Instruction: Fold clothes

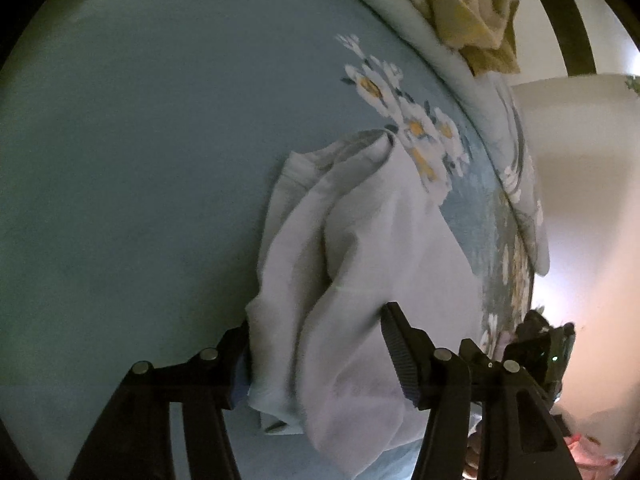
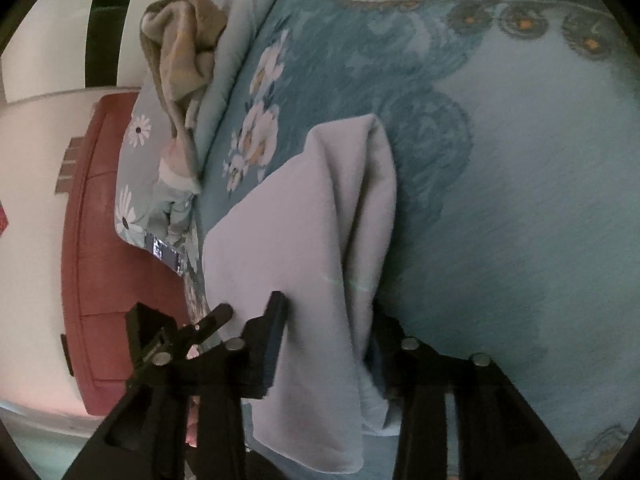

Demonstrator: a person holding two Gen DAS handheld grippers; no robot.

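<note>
The pale grey garment [image 1: 360, 264] hung bunched between the fingers of the left gripper [image 1: 316, 344], which was clamped on its near edge above the blue floral bedspread [image 1: 140, 160]. The right gripper [image 2: 328, 332] likewise pinched the same cloth [image 2: 304, 220], its folds trailing away toward the far side. A crumpled olive towel [image 1: 468, 12] lay at the bed's far edge.

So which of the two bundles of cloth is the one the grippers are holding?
The pale grey garment, draped between the fingers of the left gripper and the right gripper. The tan, yellowish bundle lies crumpled at the bed's far edge, untouched.
</note>
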